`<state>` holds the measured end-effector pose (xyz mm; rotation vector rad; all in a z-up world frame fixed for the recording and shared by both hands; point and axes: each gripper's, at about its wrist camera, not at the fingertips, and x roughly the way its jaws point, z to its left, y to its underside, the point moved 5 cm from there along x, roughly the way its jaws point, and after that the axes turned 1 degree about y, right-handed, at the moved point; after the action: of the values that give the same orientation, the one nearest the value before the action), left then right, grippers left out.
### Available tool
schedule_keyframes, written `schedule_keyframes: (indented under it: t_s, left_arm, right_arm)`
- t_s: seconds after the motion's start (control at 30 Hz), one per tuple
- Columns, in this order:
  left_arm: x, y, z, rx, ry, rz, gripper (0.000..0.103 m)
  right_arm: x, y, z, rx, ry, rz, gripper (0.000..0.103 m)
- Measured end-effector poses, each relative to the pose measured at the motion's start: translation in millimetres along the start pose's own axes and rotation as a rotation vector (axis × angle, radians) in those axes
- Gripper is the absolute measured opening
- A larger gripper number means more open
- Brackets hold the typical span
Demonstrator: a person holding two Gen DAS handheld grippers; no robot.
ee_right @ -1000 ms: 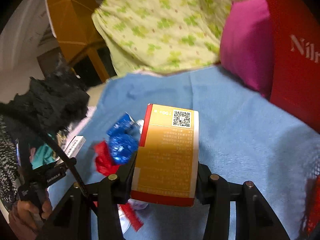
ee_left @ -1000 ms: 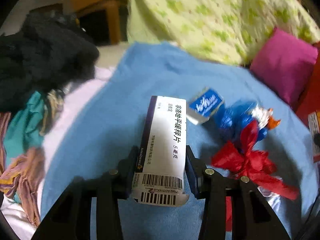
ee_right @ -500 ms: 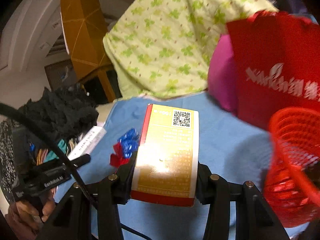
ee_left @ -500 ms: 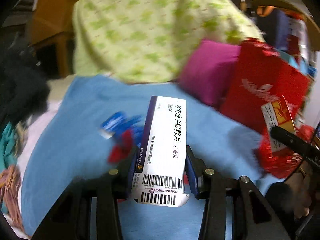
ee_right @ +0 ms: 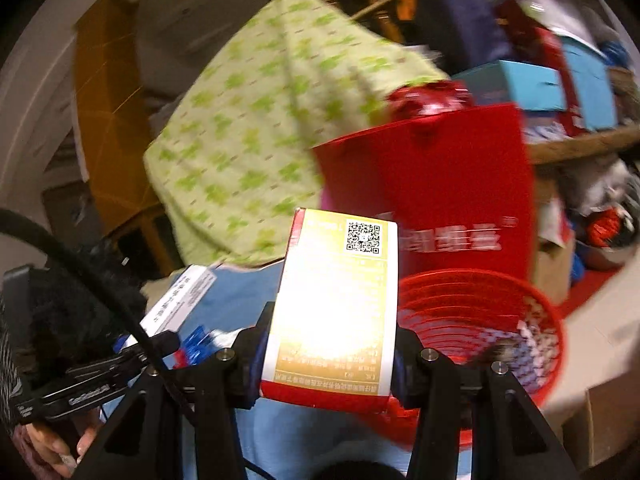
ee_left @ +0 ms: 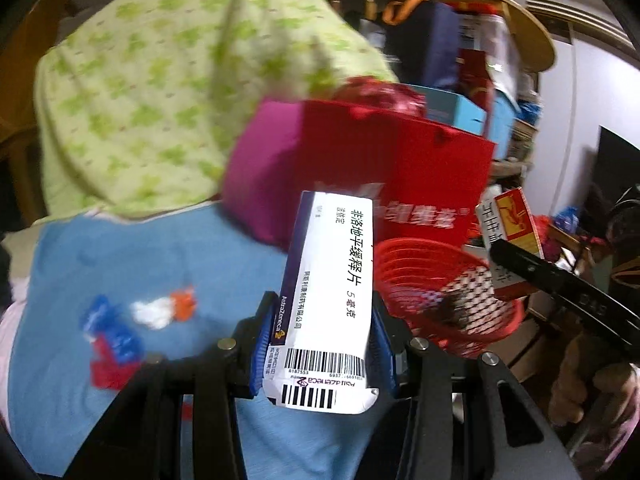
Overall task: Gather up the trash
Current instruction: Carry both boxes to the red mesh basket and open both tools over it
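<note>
Since a second ago both views have swung off the blue cloth (ee_left: pixel 160 264), and the red basket (ee_left: pixel 444 300), absent then, now fills the lower right. The left gripper (ee_left: pixel 320 344) stays clamped on the white medicine box (ee_left: pixel 332 280), the right gripper (ee_right: pixel 328 356) on the yellow box (ee_right: pixel 336 300). Both are probably nearing the drop, though blur hides how close. Wrappers (ee_left: pixel 120 332) remain at lower left.
</note>
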<state>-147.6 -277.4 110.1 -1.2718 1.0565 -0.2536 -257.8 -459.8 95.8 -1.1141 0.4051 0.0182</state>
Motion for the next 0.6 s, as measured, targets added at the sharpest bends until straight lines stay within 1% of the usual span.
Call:
schedule_keyframes:
  t_s: [0.1,0.17,0.33,0.43,0.47,0.5,0.57,0.6]
  left_arm:
    - [15,-9,-24,0.023,0.041,0.018,0.046]
    - [30,-14,-40,0.032,0.082,0.049,0.046]
    - [74,-16,-75,0.064,0.135,0.133,0.046]
    - [97,-14,-87,0.074,0.139,0.176,0.047]
    - [101,-14,-89,0.078,0.134,0.179,0.047]
    - [107,-13,-92,0.084,0.129,0.19,0.048]
    - [110,-12,-92,0.075,0.144,0.202,0.052]
    - [108,-11,-91,0.067,0.149,0.198,0.055]
  right_arm:
    - [-5,-6,-40,0.107,0.036,-0.008,0.05]
    - [-6,-7,-66,0.176,0.054,-0.007,0.05]
    - [15,-2,-107,0.309,0.066,0.049,0.051]
    - [24,4,-118,0.345,0.064,0.08,0.051]
    - [28,4,-118,0.349,0.064,0.083,0.054]
    - [30,4,-119,0.354,0.067,0.087,0.055]
    - [34,5,-118,0.37,0.052,0.101,0.064]
    - [31,7,-117,0.371,0.046,0.1,0.064]
